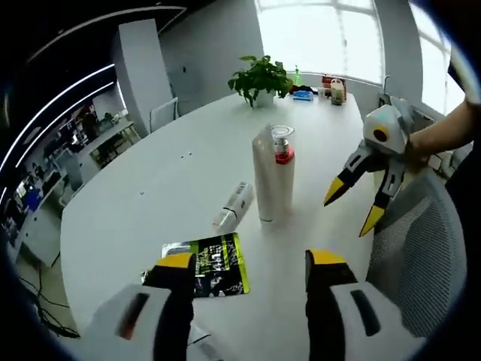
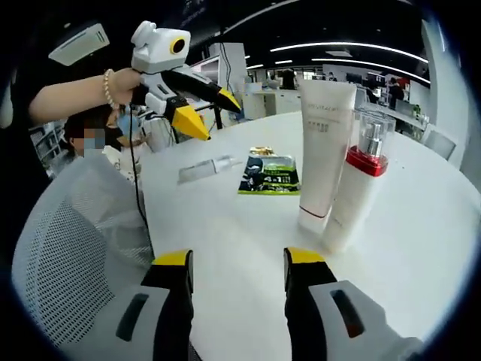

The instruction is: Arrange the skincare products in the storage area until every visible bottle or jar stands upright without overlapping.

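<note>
A tall white tube [image 1: 266, 180] stands upright near the middle of the white counter [image 1: 150, 195], cap down, with a clear-capped pump bottle [image 1: 282, 150] bearing a red collar upright just beside it, the two touching or nearly so. In the right gripper view the same tube [image 2: 323, 147] and bottle [image 2: 359, 184] stand side by side on the counter [image 2: 225, 233]. A small white tube [image 1: 233, 205] lies flat on the counter near the pair, seen in the right gripper view farther back [image 2: 204, 169]. A green-and-black sachet [image 1: 214, 265] lies flat closer to the left tool [image 1: 248, 297], and shows beyond the standing pair in the other view [image 2: 269, 177].

The left tool hangs above the counter with jaws apart and nothing between them; in the right gripper view it is held in a hand [image 2: 124, 86] wearing a bead bracelet, left tool [image 2: 214, 113] parted. The right tool [image 2: 234, 289] is likewise spread and empty, and appears from the left gripper view [image 1: 357, 207] gripped in a hand [image 1: 421, 147] above a mesh chair [image 1: 421, 256]. A potted plant [image 1: 261, 79] sits at the counter's far end.
</note>
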Available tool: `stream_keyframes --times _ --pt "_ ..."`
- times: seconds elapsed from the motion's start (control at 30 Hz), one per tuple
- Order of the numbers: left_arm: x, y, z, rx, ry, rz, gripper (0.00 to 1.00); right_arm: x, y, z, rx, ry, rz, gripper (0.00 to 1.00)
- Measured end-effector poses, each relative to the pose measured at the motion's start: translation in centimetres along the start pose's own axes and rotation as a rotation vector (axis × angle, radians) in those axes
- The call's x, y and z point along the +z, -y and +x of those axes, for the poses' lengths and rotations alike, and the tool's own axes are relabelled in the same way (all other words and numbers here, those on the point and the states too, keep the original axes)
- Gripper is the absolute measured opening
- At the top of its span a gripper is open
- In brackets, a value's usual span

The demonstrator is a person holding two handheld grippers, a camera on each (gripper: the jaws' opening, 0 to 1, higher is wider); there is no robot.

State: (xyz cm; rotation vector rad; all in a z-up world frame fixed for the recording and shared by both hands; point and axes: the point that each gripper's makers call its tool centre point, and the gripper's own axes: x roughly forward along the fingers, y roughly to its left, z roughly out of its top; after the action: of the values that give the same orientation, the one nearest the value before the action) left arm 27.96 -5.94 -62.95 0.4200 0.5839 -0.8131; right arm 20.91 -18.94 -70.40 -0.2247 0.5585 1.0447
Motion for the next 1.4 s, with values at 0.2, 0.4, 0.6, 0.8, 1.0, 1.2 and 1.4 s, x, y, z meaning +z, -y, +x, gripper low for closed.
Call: stream_keyframes --times 0.2,0.4,0.6,0.8,1.0,1.2,1.4 --pt "-1.6 0.3 -0.7 0.008 0.014 -0.075 0.65 0.1 -0.4 -0.1 -0.003 -0.007 -0.005 0.55" --pt "-2.9 1.2 -1.9 -0.02 0.042 -0.153 0.71 0.6 -0.8 -0.4 -0.037 0.013 0.038 0.57" --pt "-5.7 1.6 -3.3 -0.036 0.029 -0.252 0.83 1.6 -2.2 -0.7 -0.071 0.006 0.065 0.63" --pt "-7.5 1.7 -4.6 -0.056 0.016 -0.304 0.92 1.6 -1.9 -0.5 -0.124 0.003 0.113 0.67" --pt "-9.4 2.6 -5.4 -0.076 -0.007 -0.331 0.95 1.4 -2.2 -0.6 -0.139 -0.02 0.112 0.69" --pt "-10.9 3.3 -6.6 -0.051 -0.009 -0.396 0.99 1.3 -2.7 -0.9 -0.148 -0.026 0.138 0.75" --pt "-11.7 3.9 -8.1 -0.02 0.0 -0.438 0.99 1.3 -3.3 -1.3 -0.12 -0.025 0.142 0.83"
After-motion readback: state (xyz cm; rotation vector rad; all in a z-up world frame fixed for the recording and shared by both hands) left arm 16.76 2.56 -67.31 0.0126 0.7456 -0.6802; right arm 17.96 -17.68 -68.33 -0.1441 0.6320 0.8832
